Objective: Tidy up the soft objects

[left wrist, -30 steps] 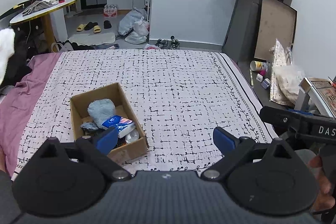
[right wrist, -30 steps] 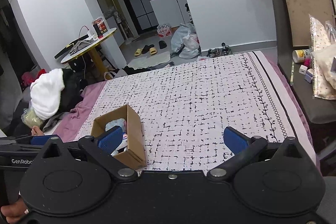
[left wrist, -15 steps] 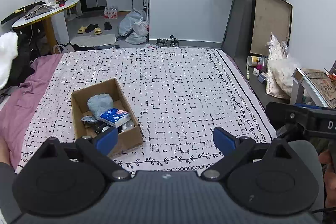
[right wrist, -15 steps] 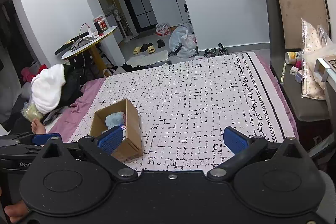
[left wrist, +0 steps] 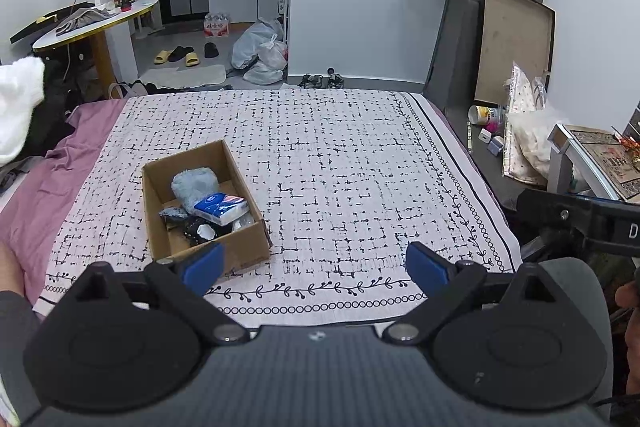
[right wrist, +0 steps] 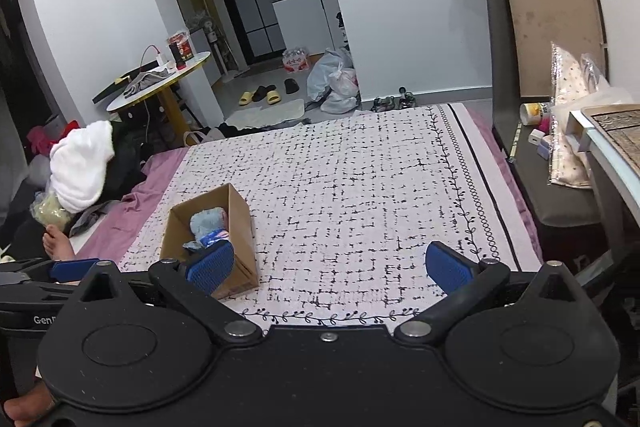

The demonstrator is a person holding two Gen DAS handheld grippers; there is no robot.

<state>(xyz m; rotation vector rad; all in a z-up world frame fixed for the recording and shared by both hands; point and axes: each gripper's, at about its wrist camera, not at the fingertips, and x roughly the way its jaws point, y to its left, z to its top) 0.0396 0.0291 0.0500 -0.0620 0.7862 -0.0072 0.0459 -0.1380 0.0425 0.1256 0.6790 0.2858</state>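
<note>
I've pulled both tongs, left (left wrist: 314,263) and right (right wrist: 326,265), back from the open brown cardboard box (left wrist: 244,247) on the bed, spread wide and empty, so sorting looks done.

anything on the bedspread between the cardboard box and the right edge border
Nothing. In the left wrist view the bedspread lies bare from the cardboard box to the right border.

We see even, cool indoor light, soft shadows, sharp focus, no glare, and heavy fisheye bending with dark corners.
</note>
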